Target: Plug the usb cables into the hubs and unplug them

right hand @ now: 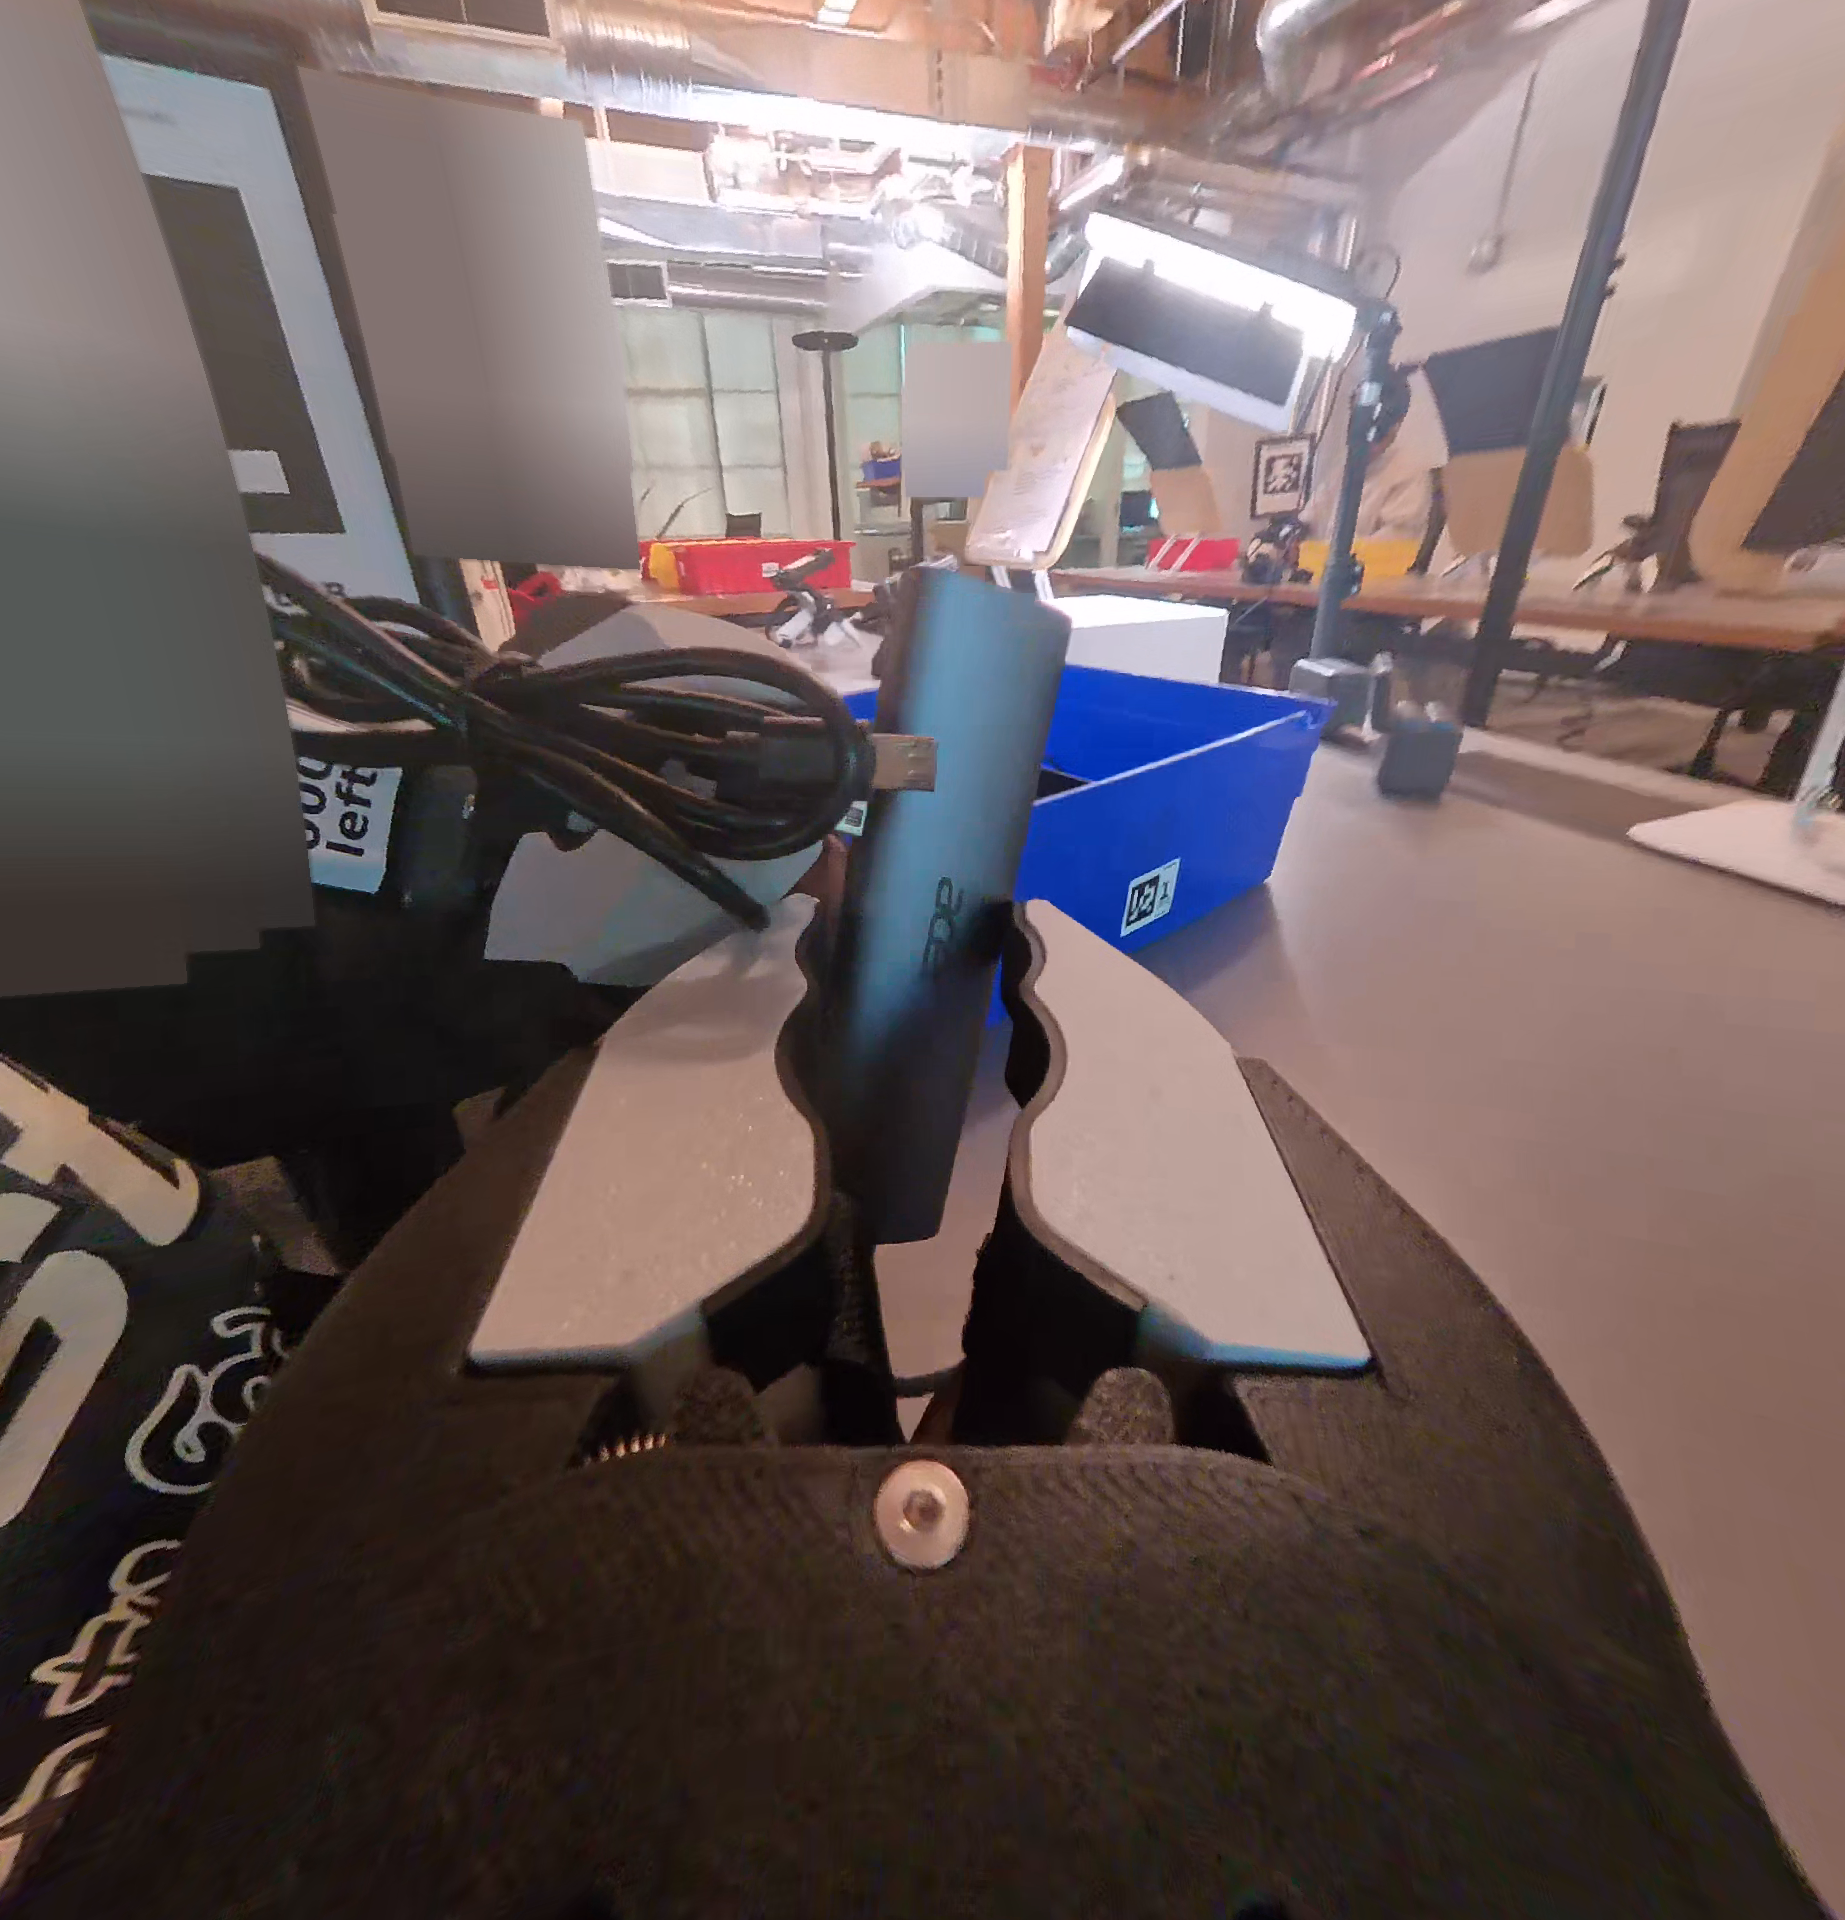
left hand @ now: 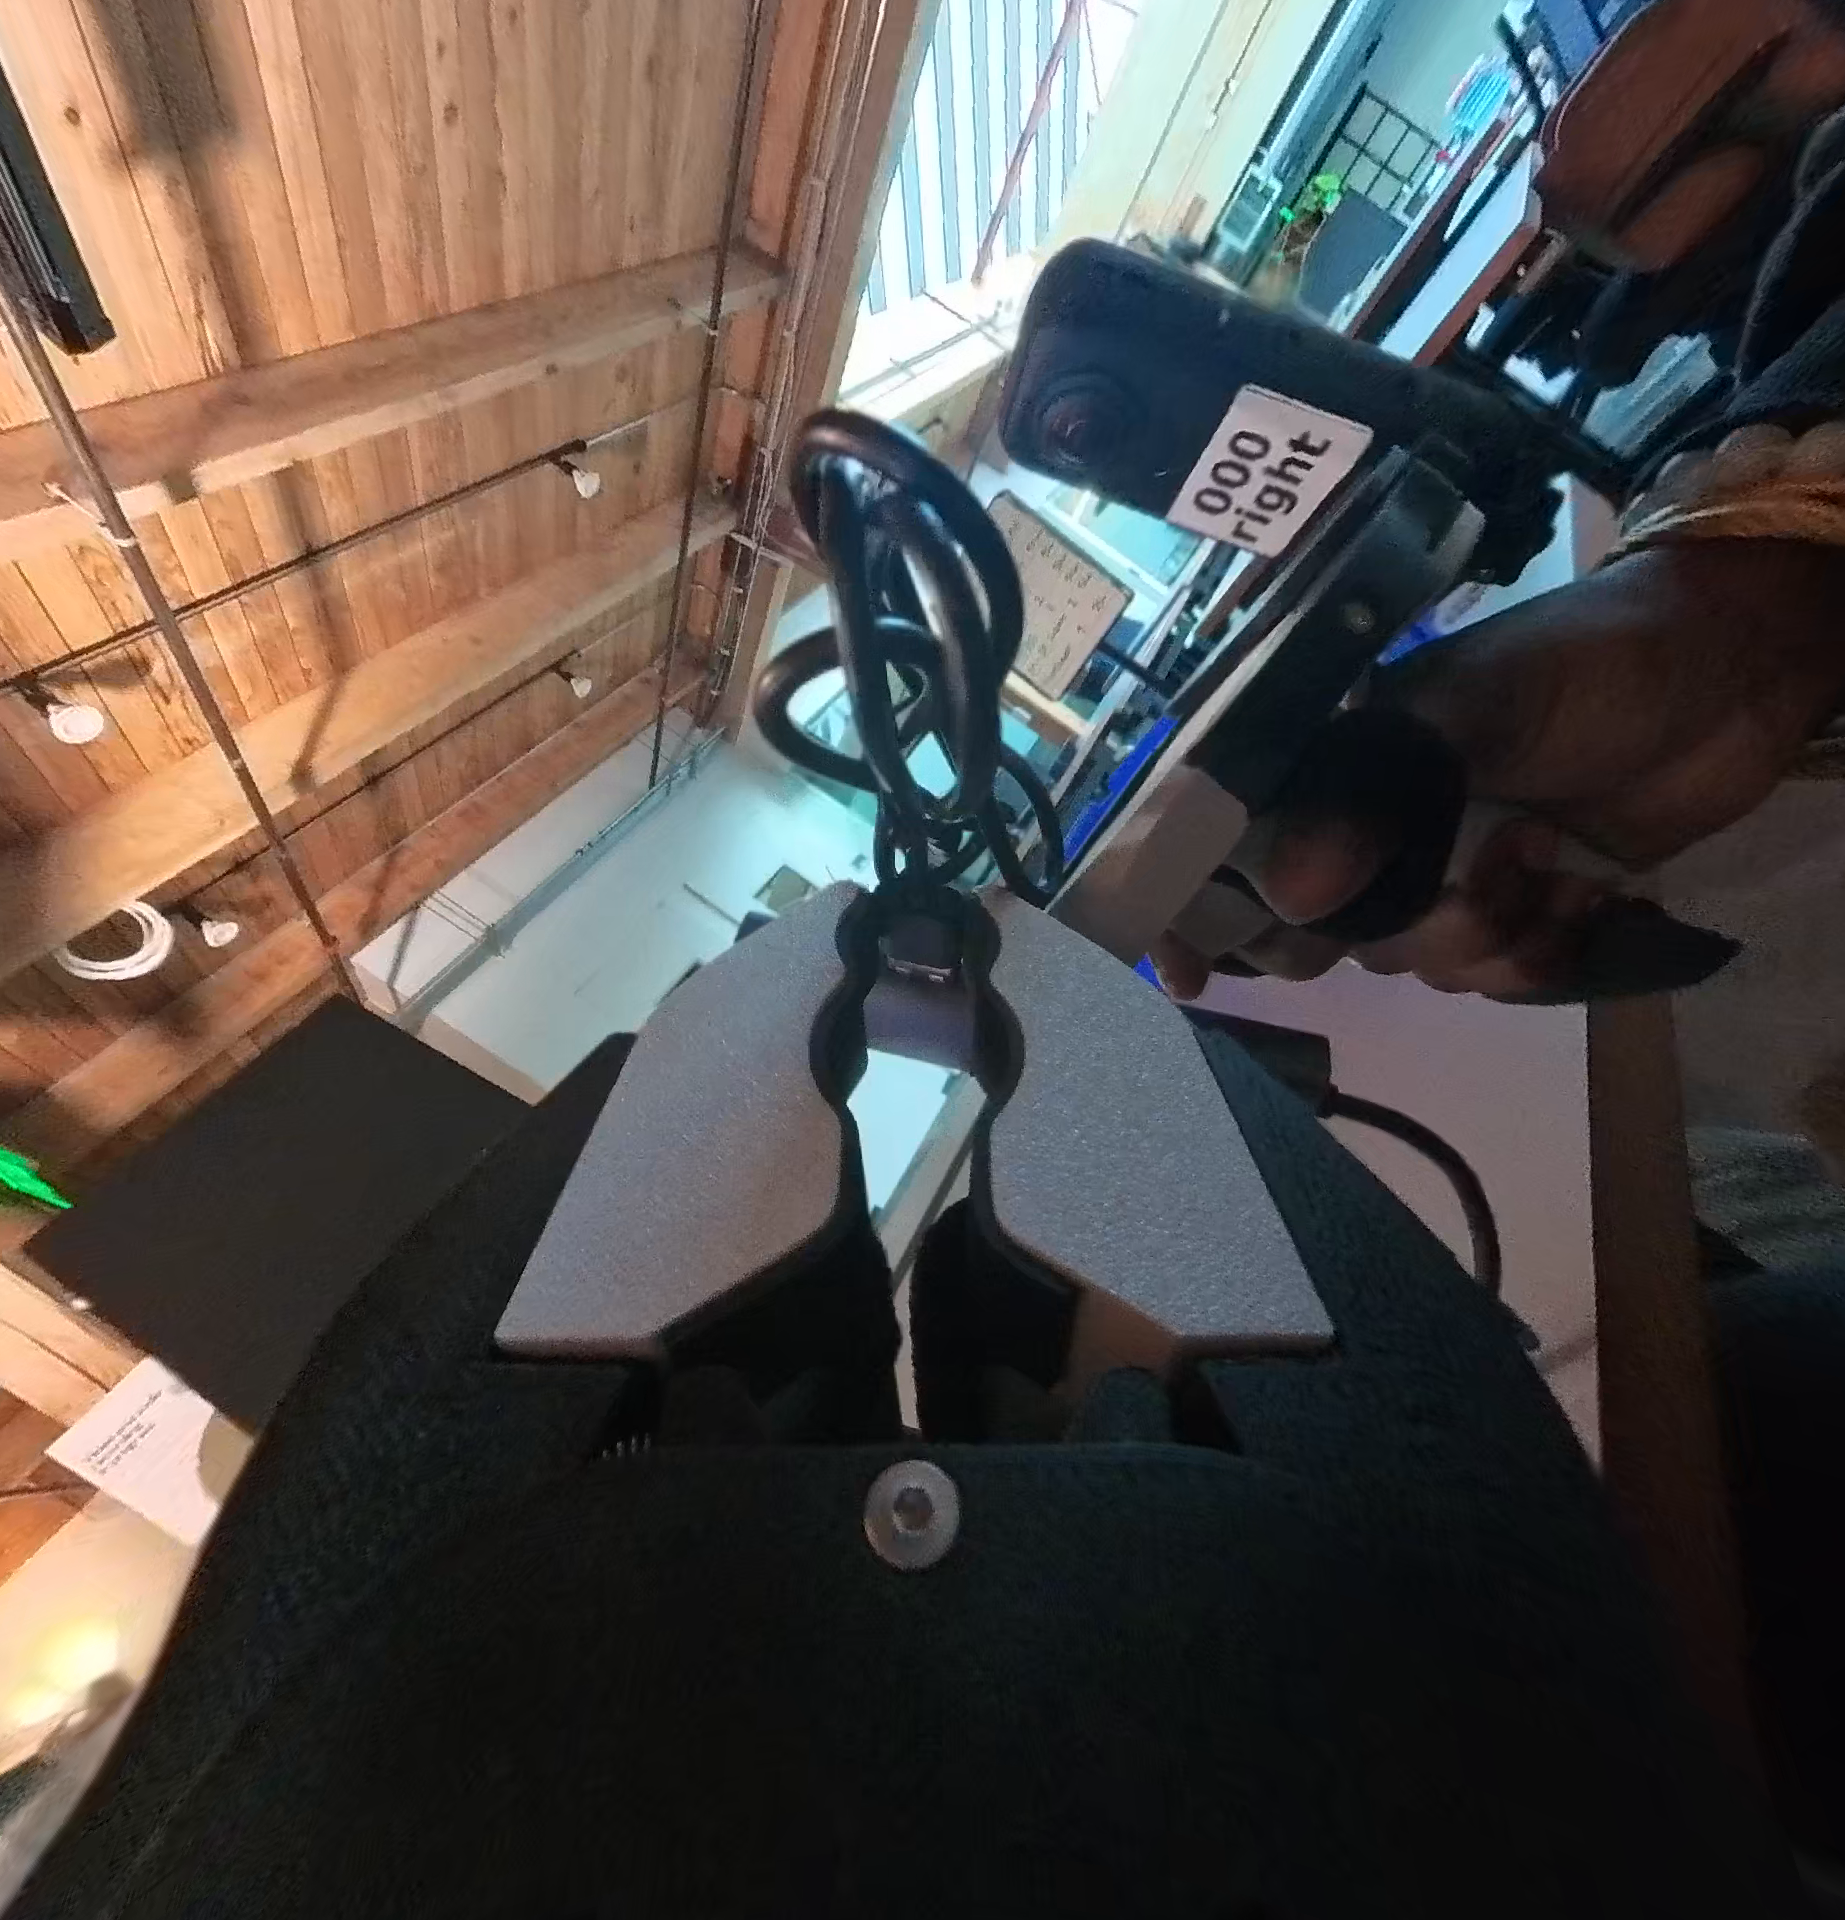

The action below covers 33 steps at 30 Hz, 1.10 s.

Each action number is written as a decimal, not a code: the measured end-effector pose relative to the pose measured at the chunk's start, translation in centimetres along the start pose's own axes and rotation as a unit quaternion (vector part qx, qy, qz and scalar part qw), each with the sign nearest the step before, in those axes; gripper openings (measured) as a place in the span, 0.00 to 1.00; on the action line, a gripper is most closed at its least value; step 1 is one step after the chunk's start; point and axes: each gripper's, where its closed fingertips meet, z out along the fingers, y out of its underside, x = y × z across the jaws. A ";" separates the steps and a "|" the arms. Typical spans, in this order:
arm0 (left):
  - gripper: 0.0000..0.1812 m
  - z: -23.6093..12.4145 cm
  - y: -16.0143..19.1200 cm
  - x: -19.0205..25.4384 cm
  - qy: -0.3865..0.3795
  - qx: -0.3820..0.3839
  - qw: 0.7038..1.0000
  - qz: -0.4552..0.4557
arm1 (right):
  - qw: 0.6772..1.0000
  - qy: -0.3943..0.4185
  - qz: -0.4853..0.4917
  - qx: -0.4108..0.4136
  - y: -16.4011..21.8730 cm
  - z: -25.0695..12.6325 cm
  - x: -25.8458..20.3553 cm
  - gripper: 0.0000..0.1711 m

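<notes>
R view, nearest: right gripper (right hand: 913, 925) clamped on grey hub (right hand: 939, 904), both fingers pressed to its long sides. Hub nearly upright, top leaning slightly R, lifted off grey table (right hand: 1520, 1039). Just L of hub: metal plug (right hand: 905, 764) of black usb cable (right hand: 606, 748), tip at hub's L edge; can't tell if inserted or only touching. Rest of cable bundled in a loose coil, hanging off to the L. Behind coil: left gripper (right hand: 627, 831), grey finger showing w/ white label lower L; grip not clear from here. Beyond hub: blue bin (right hand: 1188, 790) on table, white tag on its near wall. Far bkgd: red bins (right hand: 752, 566), long wooden bench (right hand: 1520, 597), lit panel lamp (right hand: 1209, 312) on stand.

L view, nearest: left gripper (left hand: 918, 914) closed on cable's connector (left hand: 920, 956) at fingertips, metal end facing cam. Black cable loops (left hand: 897, 623) sticking out past tips. To the R: other tool's camera (left hand: 1188, 384) w/ white sticker, held by a hand (left hand: 1583, 769). Far: wood-plank ceiling (left hand: 378, 416) w/ track lights.
</notes>
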 end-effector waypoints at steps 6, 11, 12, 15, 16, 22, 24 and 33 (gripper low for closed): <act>0.09 -0.1 0.2 -0.1 -0.003 0.006 0.998 -0.055 | 0.996 0.040 -0.076 -0.014 -0.3 -0.3 0.0 0.18; 0.10 0.3 2.2 0.4 0.023 -0.044 0.996 -0.072 | 0.997 0.050 -0.038 -0.035 0.6 -0.5 1.6 0.18; 0.15 0.3 2.6 0.1 0.019 -0.056 0.996 -0.072 | 0.998 0.048 -0.016 -0.031 0.6 -0.6 2.0 0.18; 0.14 -0.1 1.9 0.0 0.023 -0.036 0.998 -0.053 | 0.997 0.060 -0.016 -0.040 0.9 -0.7 2.4 0.18; 0.10 -0.1 1.8 0.3 0.028 -0.035 0.998 -0.048 | 0.997 0.061 -0.025 -0.038 0.8 -0.7 2.3 0.18; 0.09 -0.3 0.7 0.0 0.010 -0.015 0.999 -0.039 | 0.991 0.077 -0.105 -0.024 -0.3 -0.9 1.3 0.18; 0.09 -0.3 0.3 0.0 0.001 -0.013 0.999 -0.036 | 0.984 0.091 -0.149 -0.022 -0.9 -1.0 1.0 0.18; 0.09 0.1 2.0 0.5 0.017 -0.042 0.996 -0.076 | 0.982 0.102 -0.152 -0.035 -0.5 -1.4 2.4 0.18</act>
